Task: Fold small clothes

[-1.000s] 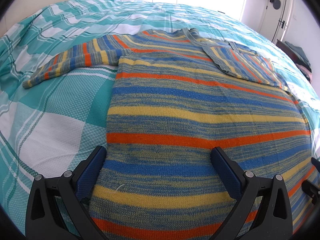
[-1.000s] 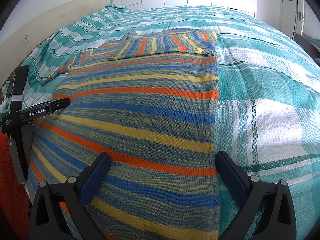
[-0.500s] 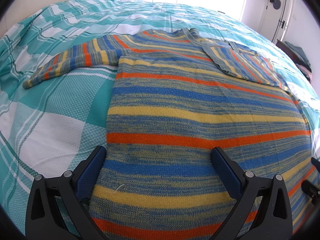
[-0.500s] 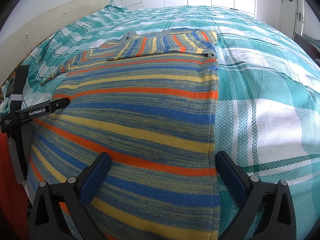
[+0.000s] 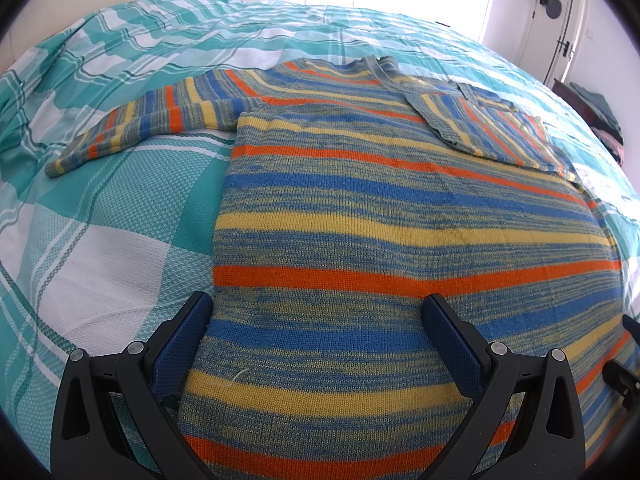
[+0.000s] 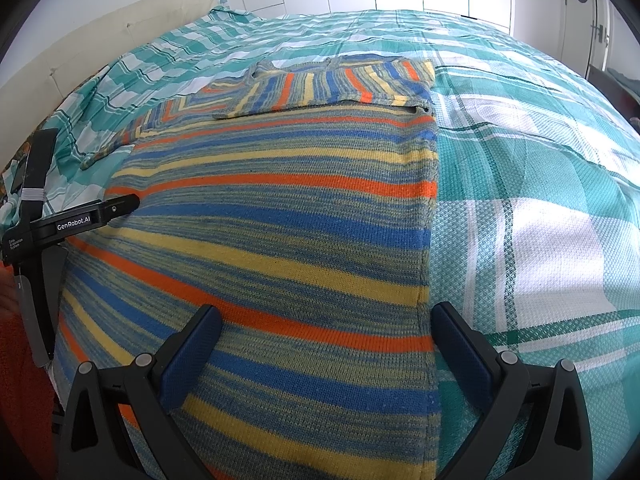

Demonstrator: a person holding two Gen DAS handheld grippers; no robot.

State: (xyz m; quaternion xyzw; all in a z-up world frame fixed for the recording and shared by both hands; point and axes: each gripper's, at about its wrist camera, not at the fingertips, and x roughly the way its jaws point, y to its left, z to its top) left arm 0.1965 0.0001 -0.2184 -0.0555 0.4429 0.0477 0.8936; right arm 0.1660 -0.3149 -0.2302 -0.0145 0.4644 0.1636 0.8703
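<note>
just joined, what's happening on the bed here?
A person holds two grippers over a striped sweater spread flat on a teal plaid bedspread. One sleeve is already folded across the chest; the other sleeve lies stretched out. The left gripper and right gripper are both open near the hem, gripping nothing.

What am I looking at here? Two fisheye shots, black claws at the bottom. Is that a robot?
No robot arm: a person holds a hand-held gripper in each hand, and each carries a fisheye camera that looks forward along its two fingers. One picture is from the left hand-held gripper, the other from the right hand-held gripper. Both are open and hold nothing. A striped sweater lies flat on a bed with a teal checked bedspread. One sleeve lies stretched out to the side, and the other sleeve is already folded across the chest. In the right view, the left hand-held gripper shows at the left edge.
</note>
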